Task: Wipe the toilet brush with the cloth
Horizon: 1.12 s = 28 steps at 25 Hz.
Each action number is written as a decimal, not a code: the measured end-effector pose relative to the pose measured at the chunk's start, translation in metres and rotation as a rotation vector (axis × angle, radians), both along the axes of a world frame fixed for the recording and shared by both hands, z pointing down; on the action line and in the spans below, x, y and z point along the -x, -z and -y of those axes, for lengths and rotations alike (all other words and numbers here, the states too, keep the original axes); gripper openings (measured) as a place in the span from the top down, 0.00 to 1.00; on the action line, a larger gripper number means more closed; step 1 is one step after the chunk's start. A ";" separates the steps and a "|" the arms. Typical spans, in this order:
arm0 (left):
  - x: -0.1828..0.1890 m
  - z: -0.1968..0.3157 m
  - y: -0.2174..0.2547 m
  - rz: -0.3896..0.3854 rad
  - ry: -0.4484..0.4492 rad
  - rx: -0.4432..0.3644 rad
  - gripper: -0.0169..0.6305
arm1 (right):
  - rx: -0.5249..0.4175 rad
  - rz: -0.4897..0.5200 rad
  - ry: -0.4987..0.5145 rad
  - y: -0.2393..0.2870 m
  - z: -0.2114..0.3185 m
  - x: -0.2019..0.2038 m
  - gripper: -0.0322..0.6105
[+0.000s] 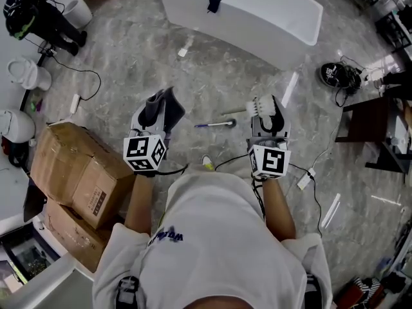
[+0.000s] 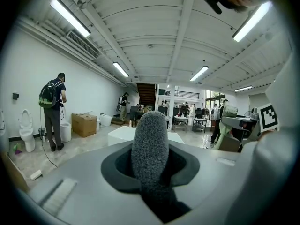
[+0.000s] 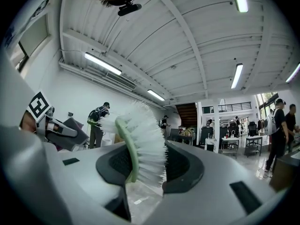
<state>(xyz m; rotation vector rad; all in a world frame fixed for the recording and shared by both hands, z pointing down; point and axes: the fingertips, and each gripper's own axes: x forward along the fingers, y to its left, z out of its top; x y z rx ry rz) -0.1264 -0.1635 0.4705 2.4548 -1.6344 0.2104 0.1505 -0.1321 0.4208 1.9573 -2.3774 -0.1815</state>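
My left gripper (image 1: 156, 113) is shut on a dark grey cloth (image 1: 165, 106), which stands up between its jaws. In the left gripper view the cloth (image 2: 150, 142) rises as a fuzzy grey roll out of that gripper (image 2: 151, 165). My right gripper (image 1: 268, 117) is shut on the toilet brush (image 1: 260, 108), whose white bristle head points left toward the cloth. In the right gripper view the brush (image 3: 144, 142) shows white bristles on a pale green spine, clamped in that gripper (image 3: 145, 168). Both grippers are held up in front of the person, about a hand's width apart.
A white bathtub (image 1: 248, 10) lies ahead on the marble floor. Cardboard boxes (image 1: 77, 172) are stacked at the left, with toilets (image 1: 27, 74) beyond them. A thin blue-handled tool (image 1: 215, 125) lies on the floor between the grippers. Cables and a dark table (image 1: 376, 131) are at the right.
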 end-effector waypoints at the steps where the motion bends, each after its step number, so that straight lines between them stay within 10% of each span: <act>1: -0.001 0.001 0.001 -0.001 -0.001 -0.004 0.83 | 0.002 -0.003 0.001 -0.001 0.000 0.001 0.69; 28: -0.007 -0.005 -0.010 -0.013 -0.030 0.012 0.83 | 0.025 -0.011 0.003 -0.003 -0.001 0.006 0.69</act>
